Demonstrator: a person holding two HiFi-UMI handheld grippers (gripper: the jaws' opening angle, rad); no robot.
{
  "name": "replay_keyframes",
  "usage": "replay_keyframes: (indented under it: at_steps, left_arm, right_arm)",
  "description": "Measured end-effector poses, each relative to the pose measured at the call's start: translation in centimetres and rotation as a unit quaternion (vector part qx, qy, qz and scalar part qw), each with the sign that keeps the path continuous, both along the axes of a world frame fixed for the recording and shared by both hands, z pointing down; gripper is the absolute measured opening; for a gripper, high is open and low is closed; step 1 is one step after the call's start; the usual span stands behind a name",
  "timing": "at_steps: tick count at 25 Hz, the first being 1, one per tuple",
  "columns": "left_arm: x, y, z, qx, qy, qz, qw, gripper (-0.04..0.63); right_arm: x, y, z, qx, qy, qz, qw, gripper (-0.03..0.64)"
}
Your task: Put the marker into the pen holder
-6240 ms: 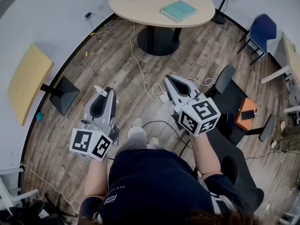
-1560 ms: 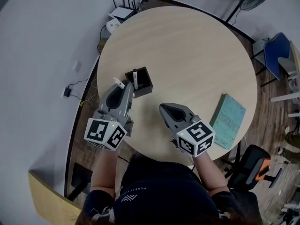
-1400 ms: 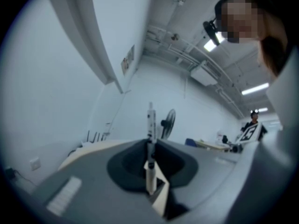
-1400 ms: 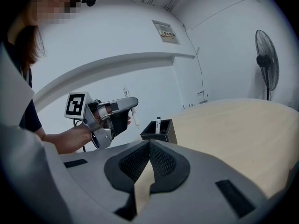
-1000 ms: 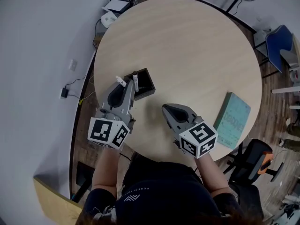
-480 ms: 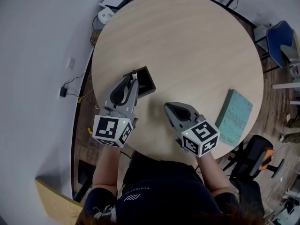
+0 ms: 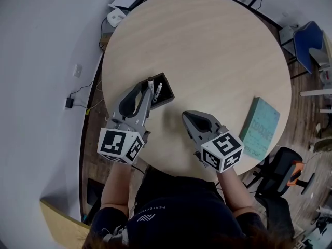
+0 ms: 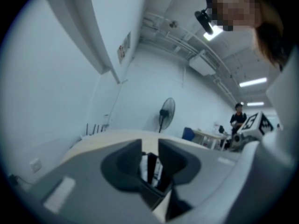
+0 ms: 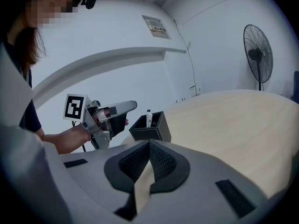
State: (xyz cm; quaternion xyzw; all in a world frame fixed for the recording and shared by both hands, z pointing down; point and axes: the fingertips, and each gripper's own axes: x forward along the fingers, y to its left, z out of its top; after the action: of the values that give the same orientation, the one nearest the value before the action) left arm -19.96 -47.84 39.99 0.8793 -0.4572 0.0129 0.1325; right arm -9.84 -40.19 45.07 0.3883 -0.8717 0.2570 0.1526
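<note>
On the near left part of the round light-wood table [image 7: 218,51] stands the black square open-topped pen holder [image 9: 153,130]. The white marker with a black cap [image 9: 148,118] stands upright inside it, cap end clear of the rim. A second pale stick-shaped item [image 7: 158,90] leans beside it in the same holder; what it is cannot be made out.

Left gripper [image 7: 147,89]: held level, forearm extended from the near side, hand wrapped round the handle. It points at the holder's near left side, tips just beside the rim. Jaws stand a narrow gap apart with nothing between them; the holder's contents show beyond the gap.

Right gripper [image 9: 149,146]: held low over the table's near edge, right of the holder and well apart from it, pointing toward the far side. Jaws are closed tip to tip and hold nothing.

A teal rectangular book [image 7: 262,128] lies flat at the table's near right edge.
</note>
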Motion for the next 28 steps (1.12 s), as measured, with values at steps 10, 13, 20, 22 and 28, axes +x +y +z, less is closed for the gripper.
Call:
replay_keyframes:
  at_steps: [10,13,20,22,28]
  left_arm:
    - [-0.2,2.4,-1.1,0.001,0.009,-0.027,0.9996,0.075]
    - [-0.2,3.5,-1.2,-0.007,0.006,-0.035,0.9993,0.071]
    - [-0.5,6.9,-1.3,-0.014,-0.002,-0.058,0.9982,0.067]
    - [-0.7,7.8,-1.3,-0.016,-0.006,-0.065,0.9977,0.066]
    - [-1.3,10.2,-1.0,-0.033,-0.028,-0.084,0.9955,0.052]
  right_arm:
    - [0.9,1.6,-1.1,0.019,-0.011,-0.009,1.000,0.002]
    - [1.3,2.0,-1.7,0.027,-0.016,-0.014,0.999,0.002]
    - [1.7,3.2,-2.9,0.049,-0.018,-0.029,0.998,0.002]
    - [1.7,3.4,-3.3,0.055,-0.017,-0.035,0.998,0.002]
    - [1.8,3.9,-4.8,0.082,-0.017,-0.048,0.995,0.002]
